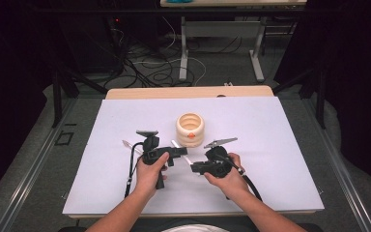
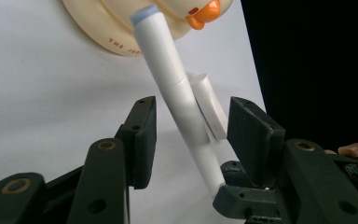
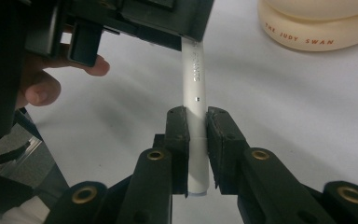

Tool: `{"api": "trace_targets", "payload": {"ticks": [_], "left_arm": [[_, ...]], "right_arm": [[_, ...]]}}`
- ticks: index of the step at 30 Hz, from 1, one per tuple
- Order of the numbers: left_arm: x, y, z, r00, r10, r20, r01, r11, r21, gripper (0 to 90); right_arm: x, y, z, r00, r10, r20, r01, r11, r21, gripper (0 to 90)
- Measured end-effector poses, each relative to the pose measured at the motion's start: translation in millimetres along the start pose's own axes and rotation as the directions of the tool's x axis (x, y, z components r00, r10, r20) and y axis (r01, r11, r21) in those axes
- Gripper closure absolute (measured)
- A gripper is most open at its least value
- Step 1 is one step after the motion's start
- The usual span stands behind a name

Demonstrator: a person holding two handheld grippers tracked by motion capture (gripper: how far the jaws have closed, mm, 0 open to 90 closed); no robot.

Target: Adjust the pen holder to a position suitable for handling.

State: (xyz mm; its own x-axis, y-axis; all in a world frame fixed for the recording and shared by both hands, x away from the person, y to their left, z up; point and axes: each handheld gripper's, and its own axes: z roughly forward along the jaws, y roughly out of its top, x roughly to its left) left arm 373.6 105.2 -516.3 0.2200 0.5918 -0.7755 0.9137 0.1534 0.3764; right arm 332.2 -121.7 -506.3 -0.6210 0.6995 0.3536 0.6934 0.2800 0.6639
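A white pen (image 3: pixel 193 79) with a pale blue end (image 2: pixel 144 14) is clamped in my right gripper (image 3: pixel 196 115), which is shut on its lower barrel. My left gripper (image 2: pixel 193 108) stands open around the same pen, its jaws apart on either side of the barrel (image 2: pixel 182 102). In the high view both grippers meet just in front of a cream ribbed ring holder (image 1: pixel 190 129) with an orange duck beak (image 2: pixel 204 10); the left gripper (image 1: pixel 181 152) is left of the right gripper (image 1: pixel 193 167). The right gripper's jaws (image 2: pixel 242 198) show low in the left gripper view.
Everything sits on a white mat (image 1: pixel 270 145) on a wooden table. Another white pen-like item (image 1: pixel 127 144) lies left of the left gripper. The person's hand (image 3: pixel 37 86) holds the left gripper. Beyond the table are cables and a dark floor (image 1: pixel 149 67).
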Motion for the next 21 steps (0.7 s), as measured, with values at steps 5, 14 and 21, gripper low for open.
{"api": "trace_targets", "payload": {"ticks": [5, 14, 21], "left_arm": [[-1.4, -0.9, 4.9, 0.9998, -0.015, 0.015, 0.015, 0.9999, 0.002, 58.0], [1.9, 0.6, 4.7, 0.9993, -0.031, 0.019, 0.031, 0.9995, 0.012, 65.7], [8.2, -0.9, 5.2, 0.9974, -0.065, 0.033, 0.064, 0.9977, 0.022, 70.9]], "right_arm": [[0.7, -0.2, 0.5, 0.9999, -0.012, 0.0, 0.012, 1.0, 0.001, 79.1], [0.9, -0.5, 1.6, 1.0, -0.006, -0.002, 0.006, 1.0, 0.002, 79.2], [1.1, -0.7, 1.8, 0.9999, -0.012, -0.001, 0.012, 1.0, 0.01, 79.1]]}}
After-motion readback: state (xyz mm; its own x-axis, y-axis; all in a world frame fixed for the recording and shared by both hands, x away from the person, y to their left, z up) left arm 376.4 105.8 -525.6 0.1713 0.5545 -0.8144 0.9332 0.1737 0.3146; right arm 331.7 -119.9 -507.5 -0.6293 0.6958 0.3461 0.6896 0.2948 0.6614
